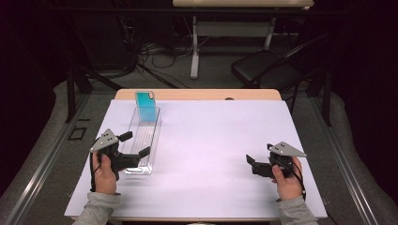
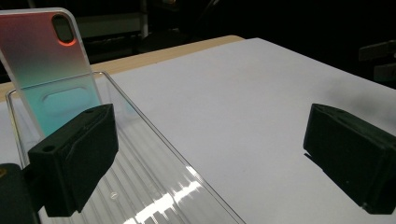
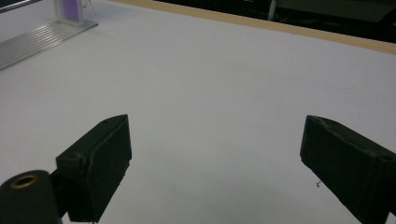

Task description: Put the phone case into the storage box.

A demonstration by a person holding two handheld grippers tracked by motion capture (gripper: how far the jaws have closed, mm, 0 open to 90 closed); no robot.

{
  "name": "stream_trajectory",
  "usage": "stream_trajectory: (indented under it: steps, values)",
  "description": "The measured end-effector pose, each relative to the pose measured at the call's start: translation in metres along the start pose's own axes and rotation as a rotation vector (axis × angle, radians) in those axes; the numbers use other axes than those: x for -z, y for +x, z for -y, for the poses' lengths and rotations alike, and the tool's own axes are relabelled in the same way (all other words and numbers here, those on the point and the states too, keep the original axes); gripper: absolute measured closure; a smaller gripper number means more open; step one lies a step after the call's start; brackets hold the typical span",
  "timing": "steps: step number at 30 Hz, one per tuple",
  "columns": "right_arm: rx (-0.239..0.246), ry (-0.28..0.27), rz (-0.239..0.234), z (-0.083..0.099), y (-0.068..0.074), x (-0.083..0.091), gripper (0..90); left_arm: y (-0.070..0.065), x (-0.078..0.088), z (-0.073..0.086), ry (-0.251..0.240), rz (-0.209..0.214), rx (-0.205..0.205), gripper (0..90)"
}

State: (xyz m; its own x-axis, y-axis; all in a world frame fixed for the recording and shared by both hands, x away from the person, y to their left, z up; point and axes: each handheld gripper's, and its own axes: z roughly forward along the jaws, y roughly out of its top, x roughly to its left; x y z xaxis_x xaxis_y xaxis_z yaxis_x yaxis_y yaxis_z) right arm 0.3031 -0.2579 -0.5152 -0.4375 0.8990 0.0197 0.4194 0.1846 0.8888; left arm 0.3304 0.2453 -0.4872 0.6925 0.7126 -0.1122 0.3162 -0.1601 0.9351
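A clear ribbed plastic tray [image 1: 149, 140] lies lengthwise on the left of the white table sheet. A teal phone case [image 1: 146, 108] stands upright at its far end. My left gripper [image 1: 135, 144] is open at the tray's near end, one jaw on the tray's left side and the other over it. In the left gripper view the case [image 2: 49, 70] rises beyond the tray [image 2: 154, 186], and the left gripper [image 2: 210, 140] holds nothing. My right gripper [image 1: 260, 154] is open low over the sheet at the right, empty [image 3: 215, 149]. The tray [image 3: 32, 39] and case [image 3: 70, 8] sit far off.
The white sheet [image 1: 211, 136] covers most of the wooden table [image 1: 197, 94]. A black folding chair [image 1: 263, 65], cables on the floor and another table's legs [image 1: 195, 47] stand beyond the far edge.
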Motion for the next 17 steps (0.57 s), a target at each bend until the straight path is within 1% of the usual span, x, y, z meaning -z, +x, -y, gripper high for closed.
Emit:
stream_trajectory:
  steps: [5,6,8,12,17]
  values:
    - [-0.004,0.017,-0.002,0.0033,0.0003,-0.0042,8.7,0.001,-0.001,0.0009,0.006,-0.004,0.009,3.2]
    - [-0.011,0.02,-0.002,0.0039,0.0007,-0.0049,8.7,0.0012,-0.0007,0.0009,0.009,-0.006,0.008,3.2]
    - [-0.01,0.025,-0.002,0.0045,0.0006,-0.0054,8.7,0.0014,-0.0005,0.0009,0.011,-0.005,0.007,3.2]
    - [-0.013,0.025,-0.002,0.0045,0.0005,-0.0054,8.7,0.0015,-0.0001,0.0008,0.01,-0.007,0.011,3.2]
    - [-0.014,0.028,-0.003,0.0049,-0.0005,-0.006,8.7,0.0034,0.0007,-0.0004,0.002,-0.011,0.025,3.2]
